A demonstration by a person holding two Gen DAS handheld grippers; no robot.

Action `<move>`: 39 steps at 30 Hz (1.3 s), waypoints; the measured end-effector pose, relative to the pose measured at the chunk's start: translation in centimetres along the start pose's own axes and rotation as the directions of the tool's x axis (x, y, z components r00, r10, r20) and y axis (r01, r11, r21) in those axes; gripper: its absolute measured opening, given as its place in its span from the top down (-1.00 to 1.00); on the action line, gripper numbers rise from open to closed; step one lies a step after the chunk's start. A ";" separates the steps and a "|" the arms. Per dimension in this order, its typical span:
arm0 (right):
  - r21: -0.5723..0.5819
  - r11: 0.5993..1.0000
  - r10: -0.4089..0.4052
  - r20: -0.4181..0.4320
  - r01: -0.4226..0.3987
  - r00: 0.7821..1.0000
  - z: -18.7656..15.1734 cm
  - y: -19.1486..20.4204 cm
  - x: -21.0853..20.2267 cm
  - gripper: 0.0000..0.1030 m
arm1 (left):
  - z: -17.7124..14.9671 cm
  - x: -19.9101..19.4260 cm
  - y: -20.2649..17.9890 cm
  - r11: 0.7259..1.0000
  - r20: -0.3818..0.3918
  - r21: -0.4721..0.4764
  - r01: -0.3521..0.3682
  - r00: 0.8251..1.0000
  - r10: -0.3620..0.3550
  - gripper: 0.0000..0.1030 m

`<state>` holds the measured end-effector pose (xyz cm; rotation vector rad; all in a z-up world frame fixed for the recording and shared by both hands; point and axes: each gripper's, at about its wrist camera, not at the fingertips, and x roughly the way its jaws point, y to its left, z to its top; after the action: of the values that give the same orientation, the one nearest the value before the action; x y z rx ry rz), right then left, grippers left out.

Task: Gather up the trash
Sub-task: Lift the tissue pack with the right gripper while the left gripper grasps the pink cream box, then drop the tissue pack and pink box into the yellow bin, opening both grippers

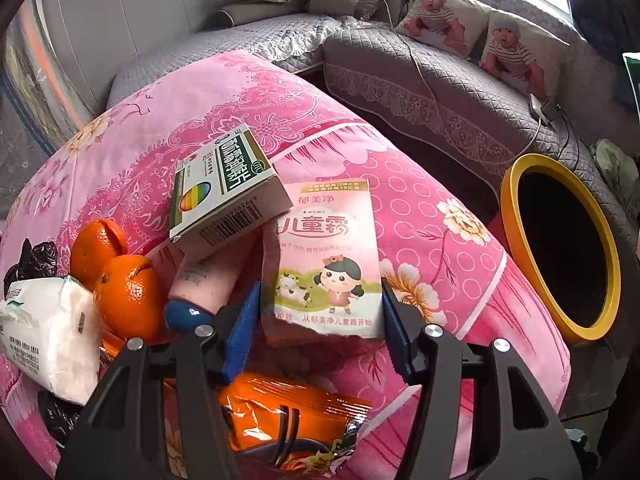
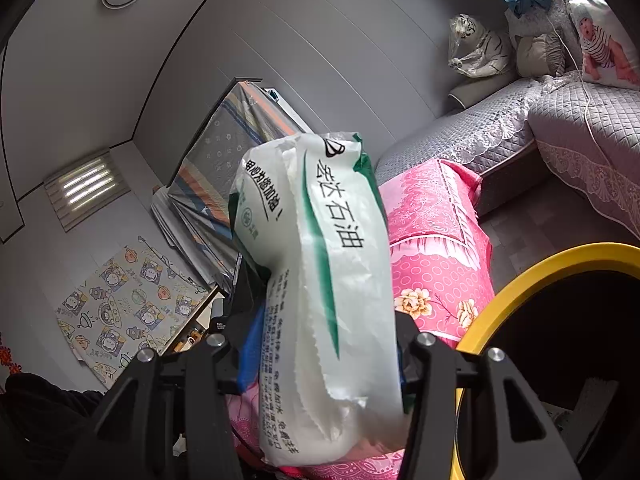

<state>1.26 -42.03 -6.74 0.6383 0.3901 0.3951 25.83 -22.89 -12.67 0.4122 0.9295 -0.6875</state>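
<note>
1. Up close, the left claw [image 1: 320, 322] is closing its blue pads on the lower edges of a flat pink sachet [image 1: 323, 258], a soft paper-like packet printed with a cartoon girl and a cow, its bottom edge torn ragged.
2. Lying across the sachet's upper left corner is a rectangular cardboard medicine box [image 1: 226, 188], green and white with a barcode on its side, tilting over a smooth pink tube [image 1: 204, 280] with a glossy blue cap.
3. Sitting to the left are two round orange tangerines [image 1: 116, 276], dimpled in skin, touching a crinkled white tissue pack [image 1: 48, 344] and crumpled black plastic [image 1: 30, 260].
4. Resting under the left claw is a shiny orange foil wrapper [image 1: 280, 416], creased and torn open.
5. Everything is lying on a pink floral quilt [image 1: 420, 208], soft and rounded over what it is covering.
6. Standing just beyond the quilt's right edge is a round trash bin [image 1: 516, 184] with a smooth yellow rim and dark interior.
7. Meanwhile, the right claw [image 2: 320, 364] is gripping a bulging white plastic pack [image 2: 320, 280] with green stripes and black lettering, holding it upright in the air beside the bin's yellow rim [image 2: 516, 280], above the quilt.
</note>
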 end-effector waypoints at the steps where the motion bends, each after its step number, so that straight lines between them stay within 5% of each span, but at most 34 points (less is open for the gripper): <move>1: 0.000 1.000 0.001 -0.004 -0.001 1.000 0.0 0.2 0.1 0.10 | -0.1 -0.1 0.0 1.000 0.003 0.004 -0.006 1.000 0.006 0.03; 11: -0.033 0.999 0.011 -0.039 -0.012 0.999 0.5 2.3 1.4 0.10 | -2.1 -4.1 1.5 0.997 0.108 -0.049 0.062 0.993 -0.057 0.12; 21: -0.036 0.999 -0.007 -0.052 0.005 0.999 0.9 3.7 2.7 0.11 | -6.1 -12.3 3.0 0.989 0.298 -0.084 0.122 0.950 -0.092 0.12; 28: -0.007 0.994 -0.113 -0.001 0.113 0.994 1.7 2.6 1.5 0.11 | -7.6 -15.4 3.0 0.983 0.357 -0.095 0.156 0.927 -0.113 0.12; 33: 0.002 0.967 -0.254 0.044 0.254 0.966 1.9 1.1 -0.1 0.11 | -7.3 -16.0 1.7 0.980 0.383 -0.070 0.188 0.912 -0.147 0.12; 39: 0.033 0.905 -0.426 0.062 0.425 0.902 1.3 -1.7 -1.3 0.10 | -5.9 -15.1 -1.0 0.967 0.374 -0.028 0.252 0.900 -0.223 0.11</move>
<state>1.18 -44.50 -6.58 0.5637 0.4557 -0.0496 15.46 -14.72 -3.29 0.0924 0.6485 -0.9144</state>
